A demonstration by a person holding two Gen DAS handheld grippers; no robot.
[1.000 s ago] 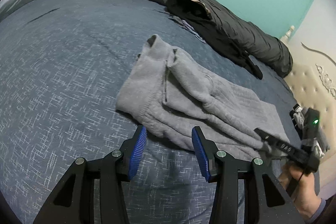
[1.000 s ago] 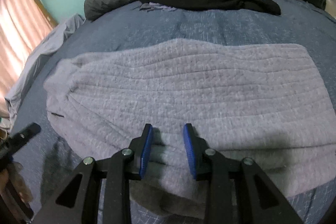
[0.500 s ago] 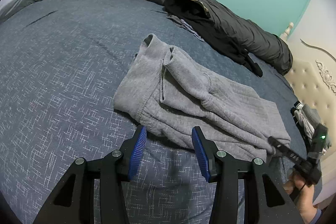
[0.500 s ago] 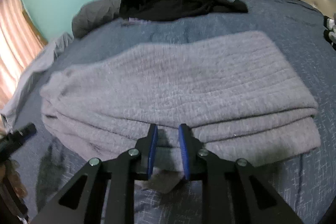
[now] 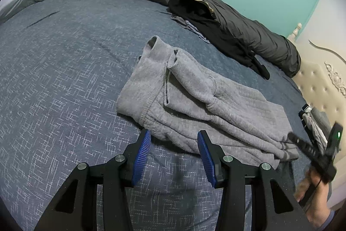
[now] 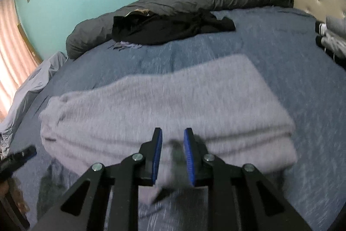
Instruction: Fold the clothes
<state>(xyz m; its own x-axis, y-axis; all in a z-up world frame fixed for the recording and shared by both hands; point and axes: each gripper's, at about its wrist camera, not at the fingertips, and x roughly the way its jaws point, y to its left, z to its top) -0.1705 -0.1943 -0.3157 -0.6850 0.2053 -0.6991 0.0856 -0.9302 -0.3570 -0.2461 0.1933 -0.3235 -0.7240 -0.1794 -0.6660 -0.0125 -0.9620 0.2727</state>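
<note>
Blue bedspread (image 5: 64,83) fills both frames; dark bolster (image 5: 216,14) along upper edge. Grey garment (image 5: 194,105), folded, frame centre. Left gripper (image 5: 174,153) gapes empty, lower centre; right gripper (image 6: 172,153) pinches garment's near fold.

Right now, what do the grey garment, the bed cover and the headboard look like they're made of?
Grey garment: soft knit, likely fleece or waffle cotton; ribbed texture, matte, fuzzy surface.
Bed cover: woven fabric, matte; dark blue with fine white crosshatch flecks.
Headboard: padded upholstery, possibly faux leather; cream, button-tufted, slight sheen.
</note>
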